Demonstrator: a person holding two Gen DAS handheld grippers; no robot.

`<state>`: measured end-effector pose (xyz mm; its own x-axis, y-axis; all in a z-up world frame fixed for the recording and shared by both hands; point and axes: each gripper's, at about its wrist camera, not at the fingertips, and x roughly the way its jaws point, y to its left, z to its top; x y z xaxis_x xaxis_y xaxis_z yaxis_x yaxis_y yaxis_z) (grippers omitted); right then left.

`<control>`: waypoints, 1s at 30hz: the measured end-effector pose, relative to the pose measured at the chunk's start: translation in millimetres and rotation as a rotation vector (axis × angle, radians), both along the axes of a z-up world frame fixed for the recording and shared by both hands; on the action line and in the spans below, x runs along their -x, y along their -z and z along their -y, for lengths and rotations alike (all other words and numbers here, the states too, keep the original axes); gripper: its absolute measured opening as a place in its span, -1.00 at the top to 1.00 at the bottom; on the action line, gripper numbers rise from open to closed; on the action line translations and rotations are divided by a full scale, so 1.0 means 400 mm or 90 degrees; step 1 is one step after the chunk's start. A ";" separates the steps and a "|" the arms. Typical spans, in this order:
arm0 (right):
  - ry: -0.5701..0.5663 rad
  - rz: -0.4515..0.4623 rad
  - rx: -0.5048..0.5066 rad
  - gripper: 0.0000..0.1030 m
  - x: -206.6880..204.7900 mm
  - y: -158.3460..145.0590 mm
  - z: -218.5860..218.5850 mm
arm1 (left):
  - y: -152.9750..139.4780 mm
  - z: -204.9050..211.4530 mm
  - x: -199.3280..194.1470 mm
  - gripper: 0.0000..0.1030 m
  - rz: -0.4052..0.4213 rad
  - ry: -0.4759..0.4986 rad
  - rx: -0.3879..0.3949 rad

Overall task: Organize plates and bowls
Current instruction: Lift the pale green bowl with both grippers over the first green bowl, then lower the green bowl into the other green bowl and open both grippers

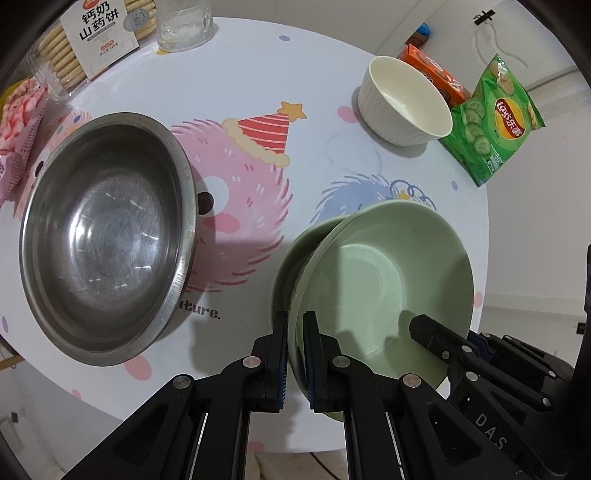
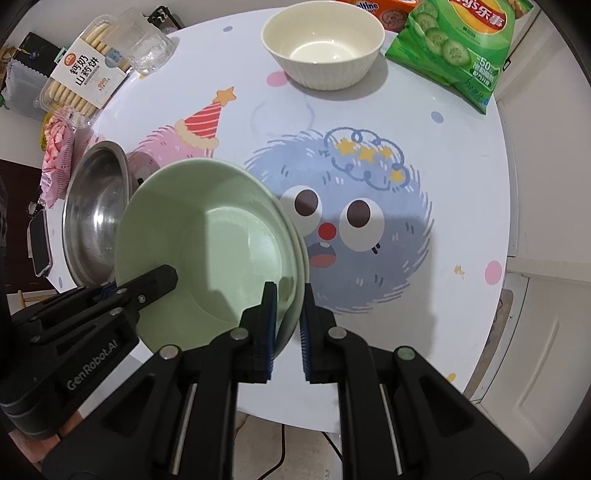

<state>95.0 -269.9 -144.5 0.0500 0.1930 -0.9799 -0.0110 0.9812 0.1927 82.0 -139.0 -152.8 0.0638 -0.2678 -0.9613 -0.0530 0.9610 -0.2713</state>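
Observation:
Two pale green bowls [image 1: 373,280] sit nested one in the other and are carried between both grippers above the cartoon tablecloth. My left gripper [image 1: 295,326] is shut on the stack's left rim. My right gripper [image 2: 289,295] is shut on the opposite rim of the green bowls [image 2: 210,251]. A finger [image 1: 428,330] of the right gripper reaches over the rim in the left wrist view. The lower bowl's edge [image 1: 288,258] peeks out on the left. A steel bowl [image 1: 103,236] stands on the table left of the stack. A white ribbed bowl [image 2: 321,48] stands at the far side.
A green chip bag [image 1: 495,122] and an orange box [image 1: 436,74] lie by the white bowl. A biscuit tray [image 1: 88,40], a clear glass [image 1: 184,22] and a pink snack pack [image 1: 18,122] line the far left. The round table's edge [image 2: 506,206] curves close on the right.

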 end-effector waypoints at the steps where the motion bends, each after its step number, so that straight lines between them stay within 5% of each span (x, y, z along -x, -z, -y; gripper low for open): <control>1: 0.000 -0.001 0.002 0.74 0.000 0.001 0.001 | 0.004 -0.002 0.000 0.87 -0.005 -0.003 0.004; 12: -0.013 -0.017 0.025 0.74 -0.009 0.010 -0.008 | 0.008 -0.008 -0.006 0.76 -0.016 -0.014 0.020; 23: -0.004 -0.042 0.004 0.74 -0.017 0.017 0.003 | -0.004 -0.002 -0.014 0.12 -0.027 -0.026 0.069; 27: -0.003 -0.043 0.007 0.73 -0.020 0.016 0.000 | -0.013 -0.006 -0.017 0.04 -0.028 -0.028 0.065; 30: -0.004 -0.039 0.005 0.70 -0.022 0.013 -0.002 | -0.019 -0.016 -0.022 -0.39 -0.022 -0.034 0.073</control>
